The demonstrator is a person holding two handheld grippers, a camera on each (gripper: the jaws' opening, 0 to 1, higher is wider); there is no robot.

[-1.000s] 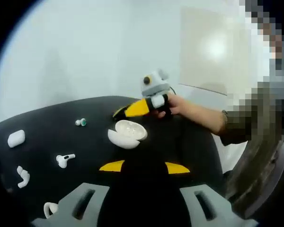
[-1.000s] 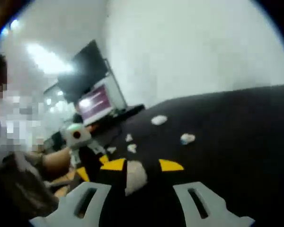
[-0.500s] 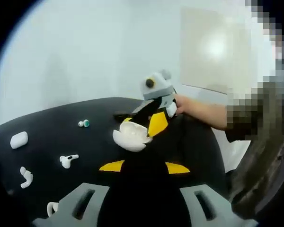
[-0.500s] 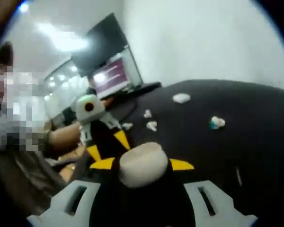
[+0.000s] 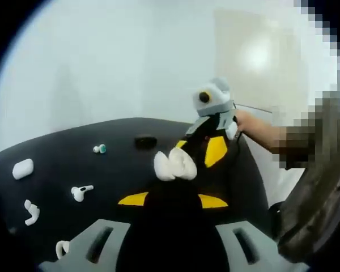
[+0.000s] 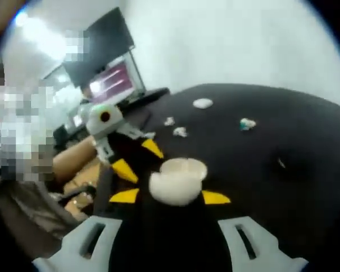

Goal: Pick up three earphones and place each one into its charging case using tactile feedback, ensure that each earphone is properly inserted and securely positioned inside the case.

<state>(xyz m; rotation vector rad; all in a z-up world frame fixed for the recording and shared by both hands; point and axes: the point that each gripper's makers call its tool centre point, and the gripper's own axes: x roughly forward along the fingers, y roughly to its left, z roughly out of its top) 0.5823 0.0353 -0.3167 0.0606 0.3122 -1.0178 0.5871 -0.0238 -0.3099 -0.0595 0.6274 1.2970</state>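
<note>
An open white clamshell charging case [image 6: 177, 181] sits between the yellow-tipped jaws of my right gripper [image 6: 170, 197], which is shut on it. In the left gripper view the same case [image 5: 174, 164] hangs tilted above the black table [image 5: 56, 164], held by the right gripper [image 5: 195, 152] coming in from the right. My left gripper [image 5: 173, 200] stands open with nothing between its jaws. On the table lie a teal-tipped earbud [image 5: 99, 149], a stemmed white earphone [image 5: 79, 192] and another white earphone [image 5: 28, 211]. The left gripper [image 6: 139, 158] shows beside the case.
A closed white case [image 5: 21, 168] lies at the table's left, a small dark object [image 5: 145, 140] near its far edge, and a white piece [image 5: 60, 249] by my left jaw. A person's hand [image 5: 255, 127] holds the right gripper. A lit monitor [image 6: 116, 82] stands beyond the table.
The right gripper has shut on the open white case, lifted it off the table and tilted it. My left gripper has stayed still and open.
</note>
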